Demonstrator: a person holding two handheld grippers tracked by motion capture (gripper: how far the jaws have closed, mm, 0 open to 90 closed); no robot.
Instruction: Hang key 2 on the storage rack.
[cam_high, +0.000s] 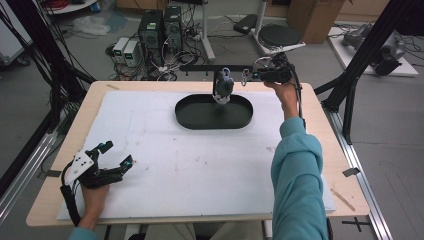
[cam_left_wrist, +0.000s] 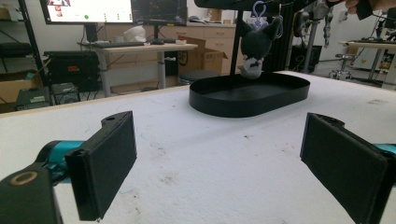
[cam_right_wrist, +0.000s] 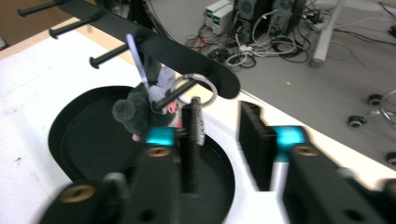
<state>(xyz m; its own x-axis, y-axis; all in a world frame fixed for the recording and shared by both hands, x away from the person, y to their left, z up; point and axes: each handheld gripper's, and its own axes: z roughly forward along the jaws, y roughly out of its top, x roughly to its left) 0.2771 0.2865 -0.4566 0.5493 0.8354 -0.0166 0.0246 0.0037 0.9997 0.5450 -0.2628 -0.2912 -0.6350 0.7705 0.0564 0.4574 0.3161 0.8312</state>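
A dark grey and white plush toy (cam_high: 223, 86) hangs by a purple loop from a peg of the black rack (cam_high: 200, 67), above the black oval tray (cam_high: 214, 121). A silver carabiner (cam_right_wrist: 200, 89) hangs on the neighbouring peg. My right gripper (cam_right_wrist: 219, 119) is open at the rack, its left jaw just beside the carabiner, with nothing between the jaws. In the high view the right gripper (cam_high: 255, 76) is held up at the table's far edge. My left gripper (cam_high: 119, 154) rests open near the front left corner, far from the tray (cam_left_wrist: 250, 100) and the plush toy (cam_left_wrist: 254, 44).
A white foam board (cam_high: 165, 165) covers the wooden table. Black frame posts stand at both sides. Computers and cables lie on the floor behind the table. The person's right sleeve (cam_high: 297, 170) reaches across the right half of the board.
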